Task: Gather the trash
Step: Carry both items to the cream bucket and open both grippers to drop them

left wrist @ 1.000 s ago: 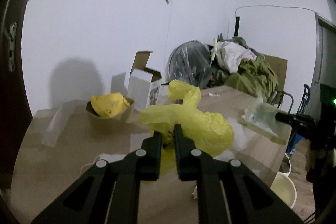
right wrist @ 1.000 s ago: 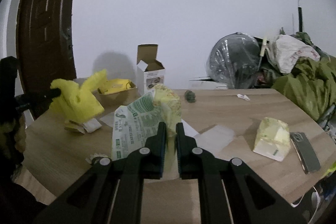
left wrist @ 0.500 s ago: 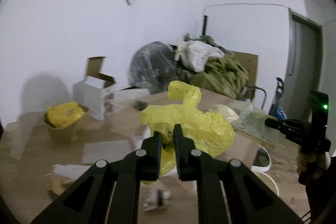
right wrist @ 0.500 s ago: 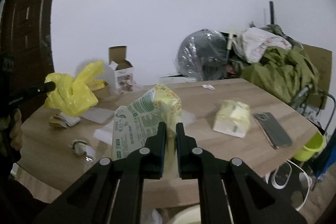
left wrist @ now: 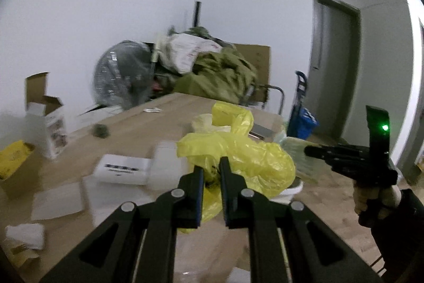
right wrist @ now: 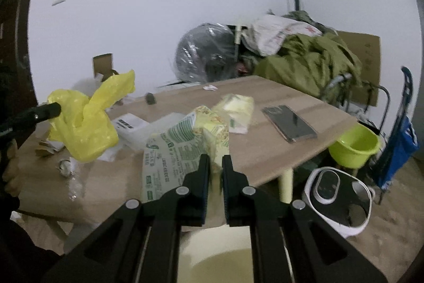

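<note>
The crumpled yellow plastic bag (left wrist: 238,158) is pinched in the left tool (left wrist: 211,171), its jaws pressed together on a fold, and hangs in the air above the near edge of the desk (right wrist: 286,150). The green-and-white printed wrapper (right wrist: 182,147) is pinched the same way in the right tool (right wrist: 215,163), also lifted clear of the desk. Directly under the right tool, just off the desk's near edge, the pale rim of a bucket (right wrist: 220,264) shows on the floor; I judge this to be where the trash goes, though its contents are too blurred to read.

So two pieces are picked up and neither is dropped yet. Left on the desk: a yellowish packet (right wrist: 235,108) beyond the wrapper, white sheets and a white labelled box (right wrist: 127,123) toward the desk's left side, brown scraps (right wrist: 45,147) and a small round piece (right wrist: 63,166) near its left edge, a dark lump (right wrist: 150,98) and a white scrap (right wrist: 210,87) at the far side. The phone (right wrist: 290,123) near the desk's right edge is probably not trash. Most of the clearing is still ahead.
</note>
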### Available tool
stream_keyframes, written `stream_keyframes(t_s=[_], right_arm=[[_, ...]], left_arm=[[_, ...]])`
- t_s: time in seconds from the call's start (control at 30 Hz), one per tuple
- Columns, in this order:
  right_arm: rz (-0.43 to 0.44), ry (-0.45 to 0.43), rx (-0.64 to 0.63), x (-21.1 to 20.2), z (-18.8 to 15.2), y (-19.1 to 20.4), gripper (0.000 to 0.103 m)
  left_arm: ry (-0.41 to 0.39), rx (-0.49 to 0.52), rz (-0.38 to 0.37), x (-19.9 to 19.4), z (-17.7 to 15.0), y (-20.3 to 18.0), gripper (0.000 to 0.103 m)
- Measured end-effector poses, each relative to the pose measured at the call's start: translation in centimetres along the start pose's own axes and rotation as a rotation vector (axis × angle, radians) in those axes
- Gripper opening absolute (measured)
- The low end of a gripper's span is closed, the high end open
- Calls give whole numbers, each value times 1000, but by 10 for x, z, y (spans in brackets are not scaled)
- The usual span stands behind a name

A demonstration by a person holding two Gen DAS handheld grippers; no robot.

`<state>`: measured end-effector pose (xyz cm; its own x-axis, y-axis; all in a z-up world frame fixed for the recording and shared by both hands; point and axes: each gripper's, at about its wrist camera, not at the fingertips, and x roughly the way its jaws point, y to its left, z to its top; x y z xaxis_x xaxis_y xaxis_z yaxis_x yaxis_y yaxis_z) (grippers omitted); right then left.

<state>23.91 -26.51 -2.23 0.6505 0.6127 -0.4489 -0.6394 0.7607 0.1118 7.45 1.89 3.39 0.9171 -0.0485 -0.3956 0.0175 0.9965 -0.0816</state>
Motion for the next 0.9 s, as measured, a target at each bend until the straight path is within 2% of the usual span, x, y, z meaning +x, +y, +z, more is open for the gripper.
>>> stream_keyframes(t_s=[0.23, 0.5, 0.53, 0.6, 0.63, 0.67, 0.9], right_arm=[[-86, 64, 75, -2, -40, -31, 9], [-141, 193, 129, 9, -82, -51, 12], [-148, 210, 139, 12, -87, -54, 16], [-159, 228, 150, 13, -97, -56, 34], [-163, 233, 157, 13, -100, -56, 55], [-167, 235, 165, 12, -104, -58, 65], [-214, 211, 210, -6, -113, -72, 66]], left_arm=[[57, 57, -85, 24, -16, -34, 10], [154, 129, -161, 52, -33, -67, 10], [170, 139, -172, 56, -35, -72, 10], [186, 161, -179, 62, -38, -80, 10], [194, 176, -183, 65, -39, -83, 10], [201, 186, -188, 68, -39, -85, 10], [249, 239, -222, 88, -44, -105, 10]])
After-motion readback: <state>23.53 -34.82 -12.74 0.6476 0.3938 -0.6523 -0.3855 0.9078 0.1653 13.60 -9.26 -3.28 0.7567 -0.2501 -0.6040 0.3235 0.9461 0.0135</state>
